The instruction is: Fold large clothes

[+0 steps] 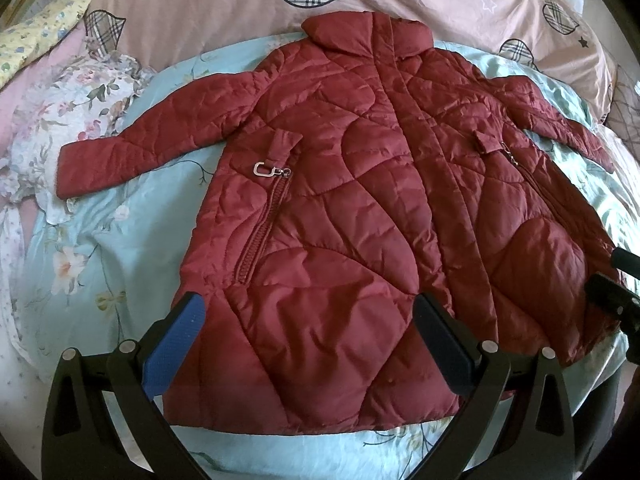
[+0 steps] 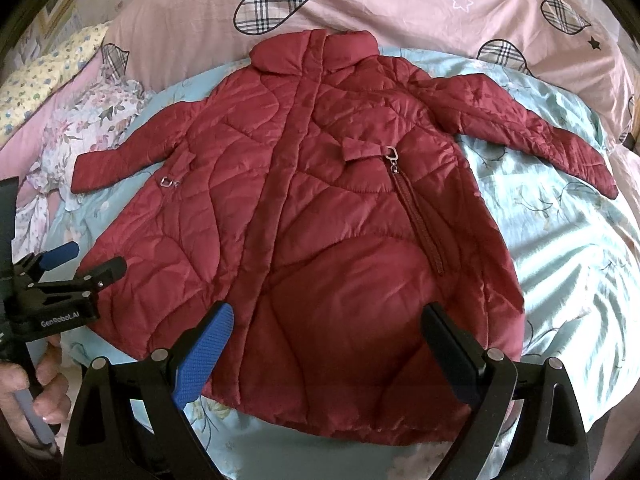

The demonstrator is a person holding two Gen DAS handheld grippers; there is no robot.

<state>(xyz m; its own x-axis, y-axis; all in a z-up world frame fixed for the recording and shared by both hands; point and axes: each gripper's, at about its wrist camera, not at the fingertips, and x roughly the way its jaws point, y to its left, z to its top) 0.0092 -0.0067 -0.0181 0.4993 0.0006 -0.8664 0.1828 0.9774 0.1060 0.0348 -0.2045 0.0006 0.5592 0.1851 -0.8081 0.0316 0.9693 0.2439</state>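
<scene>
Red quilted coat point(image 1: 340, 200) flat on bed point(image 1: 100, 240) ahead of both released claws: left claw point(image 1: 308, 344), right claw point(image 2: 328, 344); 0 folds made, all folding left

We see a bed spread with a pale blue floral sheet point(image 1: 100, 240), creased and catching bands of light along its right side. Behind it we find a pink quilt point(image 2: 380, 12) printed with plaid hearts and small stars, bunched along the head of the bed. At the far left we make out a white floral cloth point(image 1: 80, 104) lying rumpled on the sheet, and beyond it a yellow flowered pillow point(image 2: 48, 76).
</scene>
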